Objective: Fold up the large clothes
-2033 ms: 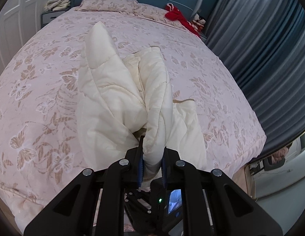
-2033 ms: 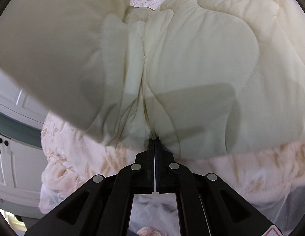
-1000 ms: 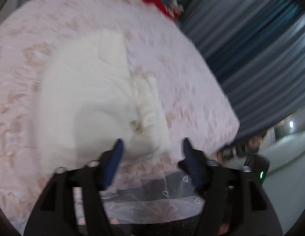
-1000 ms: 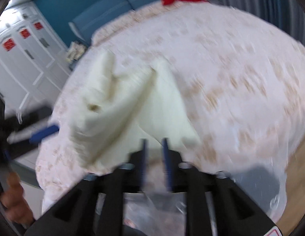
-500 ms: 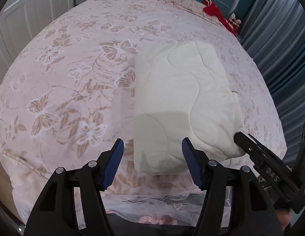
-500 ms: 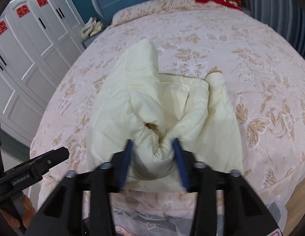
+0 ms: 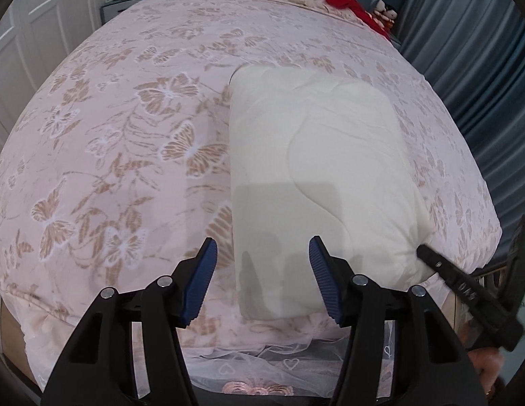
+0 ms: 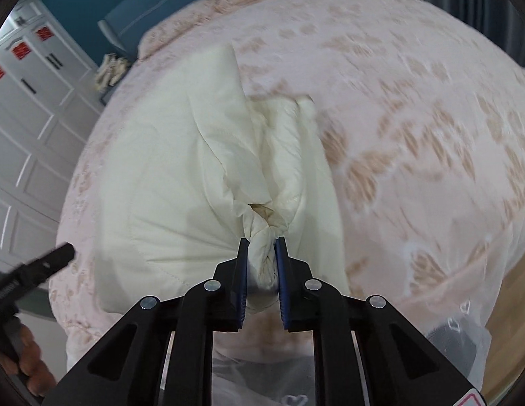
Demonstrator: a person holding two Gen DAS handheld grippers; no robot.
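Two grippers work the near edge of a big bed [image 7: 120, 155] in a pink butterfly cover, and the change is plain. A moment ago the cream quilted garment [image 7: 316, 169] was hoisted in the air in a bunch; now it lies down on the right half of the bed as a tidy, padded oblong, near edge close to the foot. I'd say one fold is laid, and the bundle is being taken up for the next.

Over to the right gripper [image 8: 261, 260]: a second ago its jaws gaped around a wad of cloth, and now they are closing hard, the blue pads [image 8: 243, 270] pinching a twisted knot of the garment's near right corner, fabric puckering out from the bite.

Meanwhile the left gripper [image 7: 260, 280] has let go. It hovers about half open over the near left corner, jaws narrowing, pads [image 7: 198, 280] either side of that corner and not yet on the cloth. Nothing held there.
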